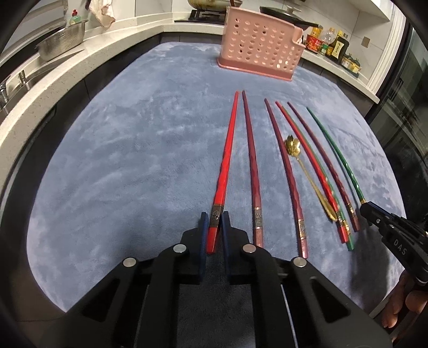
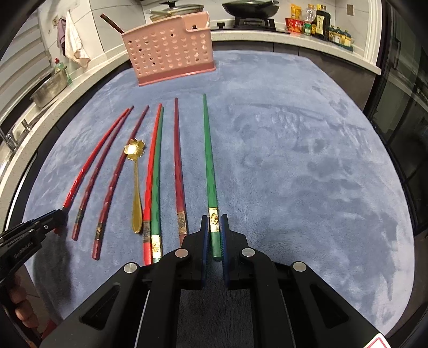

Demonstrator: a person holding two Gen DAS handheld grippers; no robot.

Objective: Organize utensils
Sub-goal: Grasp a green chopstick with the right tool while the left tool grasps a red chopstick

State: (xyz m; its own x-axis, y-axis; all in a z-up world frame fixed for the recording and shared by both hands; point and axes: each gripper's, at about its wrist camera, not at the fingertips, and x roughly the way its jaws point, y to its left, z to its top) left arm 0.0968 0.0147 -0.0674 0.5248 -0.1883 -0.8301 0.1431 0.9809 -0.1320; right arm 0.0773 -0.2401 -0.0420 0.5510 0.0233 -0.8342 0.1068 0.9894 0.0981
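On the blue cloth (image 1: 133, 160) lie several chopsticks side by side, red, maroon and green, with a gold flower-bowl spoon (image 2: 136, 187) among them. My left gripper (image 1: 214, 218) is shut on the banded handle end of the leftmost red chopstick (image 1: 227, 150), which still rests on the cloth. My right gripper (image 2: 214, 222) is shut on the gold-banded end of the rightmost green chopstick (image 2: 208, 160), also lying flat. Each gripper shows at the edge of the other's view: right gripper (image 1: 367, 210), left gripper (image 2: 60, 216). A pink perforated holder (image 1: 260, 50) stands at the cloth's far edge.
A dark chopstick (image 2: 111, 22) leans in the pink holder (image 2: 168, 53). A counter rings the cloth, with a metal colander (image 1: 62, 40) and sink at left, bottles (image 1: 329, 40) at right and a pan (image 2: 251, 8) on the stove behind. A hand shows at each gripper's handle.
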